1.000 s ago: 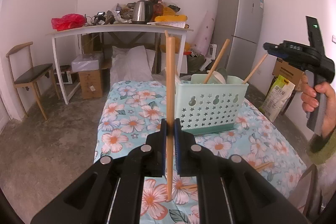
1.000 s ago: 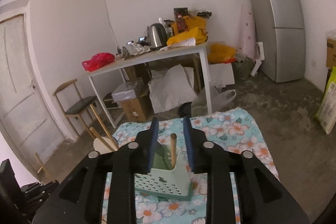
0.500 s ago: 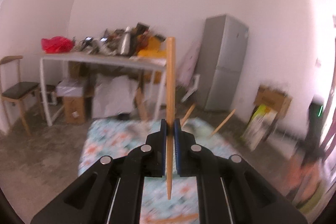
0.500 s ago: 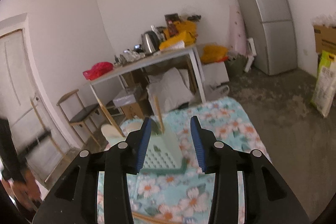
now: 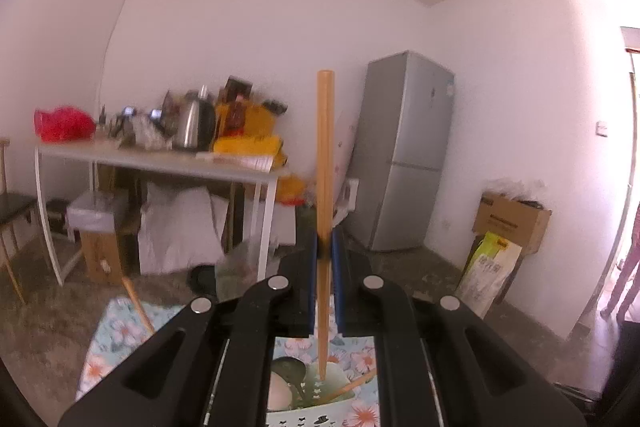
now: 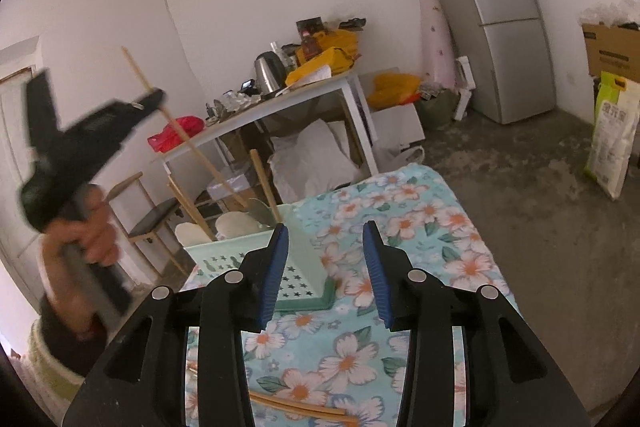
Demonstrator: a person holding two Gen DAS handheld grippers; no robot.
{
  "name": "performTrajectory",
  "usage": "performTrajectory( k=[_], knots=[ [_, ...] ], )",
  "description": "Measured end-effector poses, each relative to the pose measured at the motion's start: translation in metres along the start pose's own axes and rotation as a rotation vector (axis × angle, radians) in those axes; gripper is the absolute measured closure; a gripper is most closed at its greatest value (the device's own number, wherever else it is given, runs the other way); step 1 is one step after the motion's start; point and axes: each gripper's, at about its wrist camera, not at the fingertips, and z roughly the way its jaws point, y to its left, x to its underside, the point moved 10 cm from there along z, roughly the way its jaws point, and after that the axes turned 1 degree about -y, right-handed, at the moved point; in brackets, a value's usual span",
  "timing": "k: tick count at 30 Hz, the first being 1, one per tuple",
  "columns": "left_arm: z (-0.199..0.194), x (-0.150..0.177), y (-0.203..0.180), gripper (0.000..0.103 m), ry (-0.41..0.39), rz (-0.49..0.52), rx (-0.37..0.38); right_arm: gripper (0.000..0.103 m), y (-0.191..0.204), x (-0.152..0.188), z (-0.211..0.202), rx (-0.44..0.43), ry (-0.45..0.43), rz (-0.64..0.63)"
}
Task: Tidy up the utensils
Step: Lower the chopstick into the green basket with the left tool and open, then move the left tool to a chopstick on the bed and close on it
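Raised since the earlier frame, left gripper (image 5: 325, 247) clamps an upright chopstick (image 5: 325, 163) above the basket (image 5: 320, 387); right gripper (image 6: 325, 263) half-open, empty, basket at its 10 o'clock.

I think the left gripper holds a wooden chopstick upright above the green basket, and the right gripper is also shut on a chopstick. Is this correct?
Not fully. The left gripper does hold a wooden chopstick upright above the green basket, but the right gripper is open and holds nothing: the right wrist view shows only the flowered cloth between its fingers. Loose chopsticks lie on that cloth.
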Motion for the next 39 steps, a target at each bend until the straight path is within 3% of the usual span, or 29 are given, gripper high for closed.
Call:
performTrajectory(
  k=[6, 11, 13, 15, 18, 24, 29, 35, 39],
  knots=[
    [0.034, 0.035, 0.009, 0.097, 0.057, 0.004, -0.041, 0.065, -0.015, 0.004, 0.002, 0.006, 0.015, 0.027],
    [0.034, 0.057, 0.004, 0.096, 0.103, 0.011, -0.006, 0.065, -0.017, 0.01, 0.001, 0.003, 0.025, 0.034],
    [0.027, 0.06, -0.003, 0.091, 0.109, 0.007, 0.013, 0.065, -0.015, 0.013, 0.0, 0.0, 0.03, 0.036],
    [0.017, 0.061, -0.007, 0.077, 0.115, 0.009, 0.028, 0.065, -0.013, 0.017, 0.0, -0.003, 0.037, 0.037],
    [0.002, 0.057, -0.014, 0.064, 0.094, 0.047, 0.035, 0.065, -0.009, 0.018, 0.002, -0.007, 0.046, 0.033],
    [-0.03, 0.047, -0.016, 0.056, 0.067, 0.075, 0.027, 0.065, -0.006, 0.024, -0.003, -0.008, 0.05, 0.041],
    [-0.066, 0.052, -0.007, 0.047, 0.071, 0.086, 0.022, 0.062, -0.004, 0.054, 0.0, 0.023, 0.118, 0.056],
    [-0.095, 0.113, 0.016, 0.042, 0.228, 0.126, -0.005, 0.048, 0.003, 0.098, 0.008, 0.061, 0.215, 0.045],
    [-0.102, 0.157, 0.029, 0.042, 0.337, 0.158, -0.033, 0.044, 0.004, 0.112, 0.013, 0.064, 0.265, 0.058]
  ],
)
